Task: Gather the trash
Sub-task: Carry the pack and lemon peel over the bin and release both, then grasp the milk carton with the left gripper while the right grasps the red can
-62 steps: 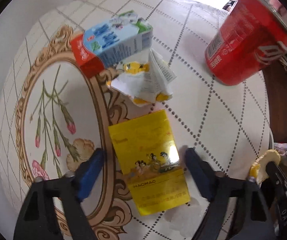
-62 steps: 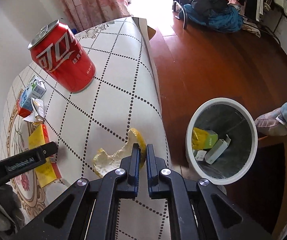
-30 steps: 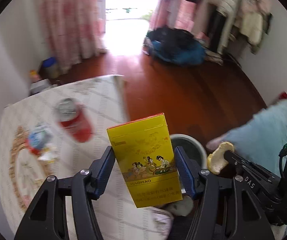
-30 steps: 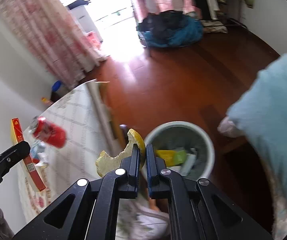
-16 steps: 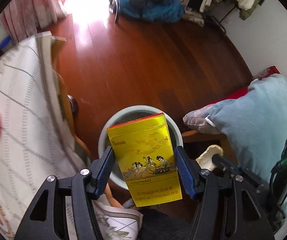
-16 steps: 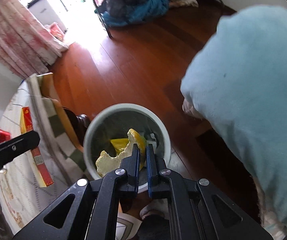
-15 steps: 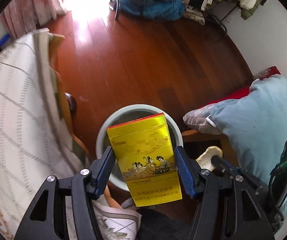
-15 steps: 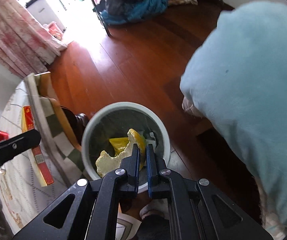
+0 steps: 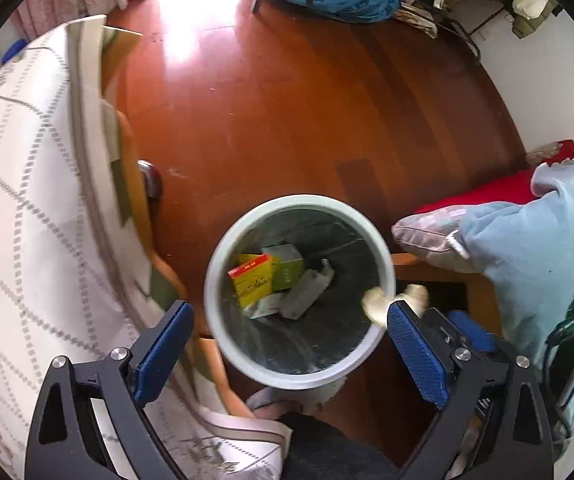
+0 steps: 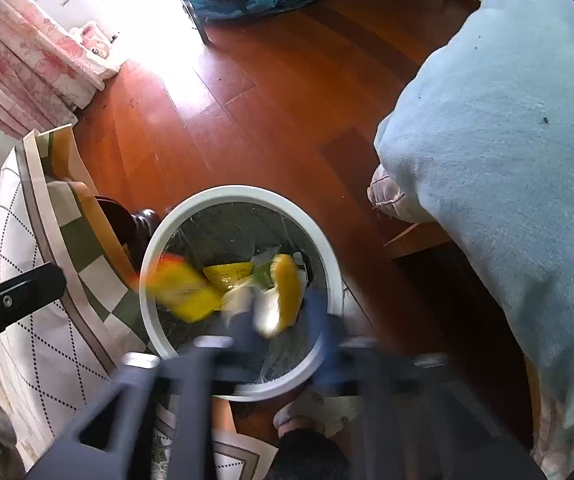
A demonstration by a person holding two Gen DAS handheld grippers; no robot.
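Above the white bin (image 9: 223, 344), the left gripper (image 9: 287, 344) is spread empty and the blurred right gripper (image 10: 283, 332) parted, as a light yellow carton (image 10: 179, 292) and soft peel (image 10: 283, 292), best pinched by their edges, are dropped inside.

Yellow box (image 9: 252, 280) with red top edge lies tilted inside the round white bin (image 9: 383, 256), beside a green carton (image 9: 287, 266) and grey scrap (image 9: 307, 292); yellow peel (image 10: 283, 292), blurred, sits over the bin's near side.
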